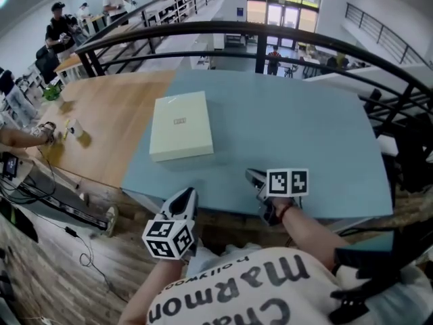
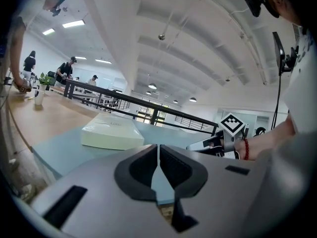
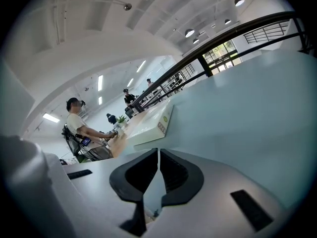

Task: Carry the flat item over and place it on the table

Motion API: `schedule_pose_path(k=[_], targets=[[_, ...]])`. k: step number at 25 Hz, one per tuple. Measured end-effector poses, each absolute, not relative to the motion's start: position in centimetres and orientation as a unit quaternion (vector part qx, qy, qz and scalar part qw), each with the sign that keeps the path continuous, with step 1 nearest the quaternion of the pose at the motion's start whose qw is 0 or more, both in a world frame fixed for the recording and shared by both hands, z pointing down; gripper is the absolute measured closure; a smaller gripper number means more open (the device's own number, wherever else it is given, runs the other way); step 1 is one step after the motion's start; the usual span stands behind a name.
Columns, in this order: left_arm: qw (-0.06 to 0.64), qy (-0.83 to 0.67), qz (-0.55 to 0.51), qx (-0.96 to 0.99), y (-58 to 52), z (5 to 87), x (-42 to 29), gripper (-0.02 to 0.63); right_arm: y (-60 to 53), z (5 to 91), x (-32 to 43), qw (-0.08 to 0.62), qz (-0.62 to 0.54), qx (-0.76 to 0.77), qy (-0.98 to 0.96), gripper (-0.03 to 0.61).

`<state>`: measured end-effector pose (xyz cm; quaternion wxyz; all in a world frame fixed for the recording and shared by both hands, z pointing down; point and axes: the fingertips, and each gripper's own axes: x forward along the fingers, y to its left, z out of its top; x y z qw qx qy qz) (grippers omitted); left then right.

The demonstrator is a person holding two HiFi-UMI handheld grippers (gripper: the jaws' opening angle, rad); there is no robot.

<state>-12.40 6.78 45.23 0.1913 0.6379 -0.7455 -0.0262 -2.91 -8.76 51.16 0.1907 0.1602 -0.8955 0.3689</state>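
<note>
The left tongs and right tongs, both closed and empty, hover at the blue counter's near edge. A flat box lies farther in, with a black railing beyond.

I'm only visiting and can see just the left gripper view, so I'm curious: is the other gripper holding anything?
Observer: No. The right gripper view shows its jaws together, with nothing between them.
Operator: Does either one touch anything?
Observer: Neither. In the head view the box lies flat on the table, apart from both grippers. The left gripper is at the near edge.
Operator: Any print that I'm missing?
Observer: The right gripper view shows a small label on one side wall of the box. It is too small to read.
</note>
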Motion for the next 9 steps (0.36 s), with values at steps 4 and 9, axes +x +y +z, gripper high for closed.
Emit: schedule_pose_path(k=[4,9], targets=[[0.192,-0.741,-0.022,0.643,7.15,45.18,-12.21,0.595,-8.35,51.24,-2.34,0.186,0.375,0.169,-0.892,0.534],[0.196,-0.734,-0.022,0.65,7.69,45.16,-12.83,0.597,-8.18,51.02,-2.35,0.185,0.37,0.187,-0.891,0.534]])
